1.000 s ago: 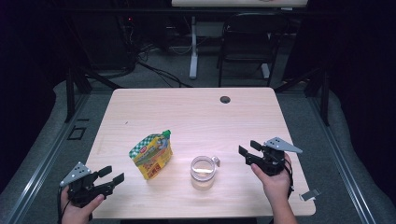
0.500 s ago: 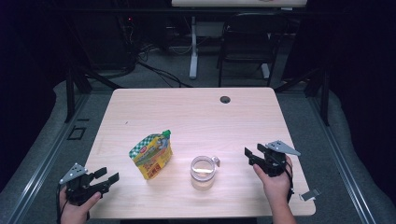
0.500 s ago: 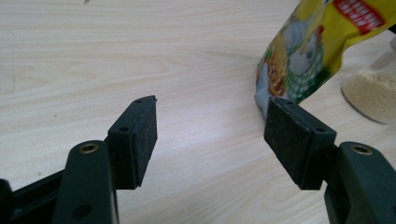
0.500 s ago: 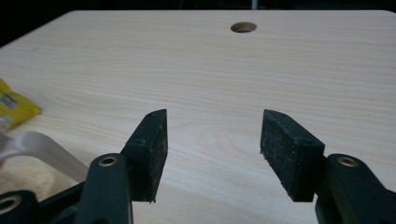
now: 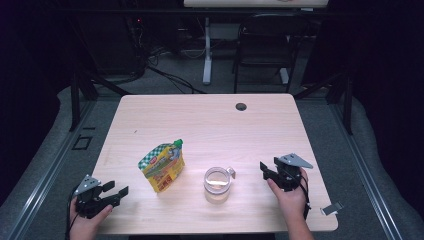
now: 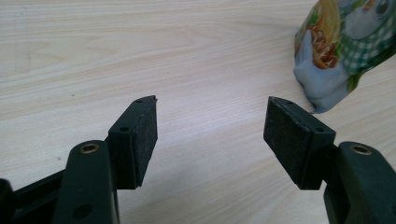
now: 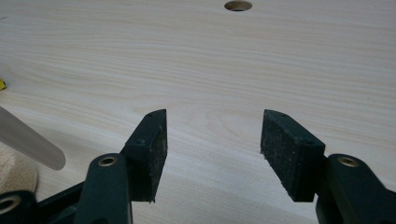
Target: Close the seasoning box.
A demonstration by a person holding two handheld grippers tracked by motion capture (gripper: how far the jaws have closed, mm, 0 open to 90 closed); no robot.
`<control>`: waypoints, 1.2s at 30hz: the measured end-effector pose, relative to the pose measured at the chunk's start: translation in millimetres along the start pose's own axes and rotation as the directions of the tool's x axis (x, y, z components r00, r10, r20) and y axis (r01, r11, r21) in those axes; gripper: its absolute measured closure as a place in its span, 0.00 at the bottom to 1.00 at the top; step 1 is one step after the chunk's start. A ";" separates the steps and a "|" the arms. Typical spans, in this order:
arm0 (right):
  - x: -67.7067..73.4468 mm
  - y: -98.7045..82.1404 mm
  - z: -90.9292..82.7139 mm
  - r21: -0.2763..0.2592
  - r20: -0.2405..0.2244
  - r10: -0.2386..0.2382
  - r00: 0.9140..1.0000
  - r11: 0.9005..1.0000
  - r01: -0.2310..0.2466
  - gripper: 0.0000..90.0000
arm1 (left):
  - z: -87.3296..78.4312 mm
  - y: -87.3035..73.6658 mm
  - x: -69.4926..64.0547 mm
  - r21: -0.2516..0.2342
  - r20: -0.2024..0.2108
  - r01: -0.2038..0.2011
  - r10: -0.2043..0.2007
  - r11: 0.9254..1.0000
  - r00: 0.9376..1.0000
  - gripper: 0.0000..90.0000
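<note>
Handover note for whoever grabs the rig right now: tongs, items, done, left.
Left tongs: open, nothing between the pads, low over the table's near left corner, short of the pouch.
Right tongs: open, nothing between the pads, low over the near right side, beside the glass jar.
Pouch: printed spouted pouch, green cap on, standing left of centre; nothing touches it.
Glass jar: clear, at centre near the front edge, nothing touching it.
Done: nothing gripped so far.
Left: probably grip the pouch and the jar; all handling is still ahead.
</note>
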State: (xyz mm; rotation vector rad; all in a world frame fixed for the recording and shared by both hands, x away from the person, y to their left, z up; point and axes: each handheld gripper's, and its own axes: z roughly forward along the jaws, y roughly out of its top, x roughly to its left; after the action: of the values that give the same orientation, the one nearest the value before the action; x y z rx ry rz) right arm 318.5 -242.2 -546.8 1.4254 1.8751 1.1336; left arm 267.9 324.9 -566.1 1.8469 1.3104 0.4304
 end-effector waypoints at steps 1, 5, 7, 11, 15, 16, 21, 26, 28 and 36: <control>-0.3 -0.5 0.5 0.012 -0.001 0.003 1.000 1.000 -0.003 0.46 | 0.8 -0.5 0.3 0.003 0.001 0.004 -0.004 1.000 1.000 0.39; 1.8 -3.6 3.6 0.021 -0.017 0.006 1.000 1.000 -0.006 0.46 | 3.4 -1.0 -2.1 0.021 -0.002 -0.012 0.012 1.000 1.000 0.39; 2.5 -3.9 4.1 0.025 -0.018 0.003 1.000 1.000 -0.003 0.46 | 4.7 -0.7 -3.7 0.028 -0.005 -0.021 0.021 0.999 1.000 0.39; 4.3 -5.0 7.1 0.034 -0.022 0.001 1.000 0.999 0.000 0.46 | 5.7 -1.2 -4.2 0.037 -0.003 -0.028 0.028 0.999 1.000 0.39; 4.4 -5.9 8.6 0.044 -0.021 0.000 1.000 0.999 0.001 0.46 | 6.1 -1.3 -3.7 0.034 -0.001 -0.022 0.022 0.999 1.000 0.39; 4.4 -6.1 8.9 0.044 -0.022 0.000 1.000 0.999 0.001 0.46 | 6.0 -1.2 -3.8 0.031 -0.003 -0.022 0.022 0.999 1.000 0.39; 5.7 -8.0 11.0 0.060 -0.025 0.002 1.000 0.998 -0.001 0.46 | 4.9 -1.1 -2.9 0.035 -0.010 -0.019 0.020 0.999 1.000 0.39; 9.2 -8.4 11.9 0.078 -0.027 -0.021 0.999 0.997 0.023 0.46 | 3.6 -1.3 -1.3 0.021 -0.016 -0.004 0.004 1.000 1.000 0.39; 11.5 -8.7 12.1 0.069 -0.034 -0.019 0.999 0.997 0.021 0.46 | 3.1 -1.2 -1.3 0.017 -0.016 -0.003 0.003 1.000 1.000 0.39; 17.5 -8.8 12.8 0.072 -0.049 -0.042 0.998 0.996 0.045 0.46 | 3.2 1.1 -1.1 0.025 -0.009 0.009 -0.009 1.000 1.000 0.39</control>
State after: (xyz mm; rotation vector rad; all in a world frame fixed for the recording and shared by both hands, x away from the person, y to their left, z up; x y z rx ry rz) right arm 318.9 -222.5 -559.5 1.4013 1.9901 1.0973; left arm 270.3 322.5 -567.0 1.8612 1.3352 0.4203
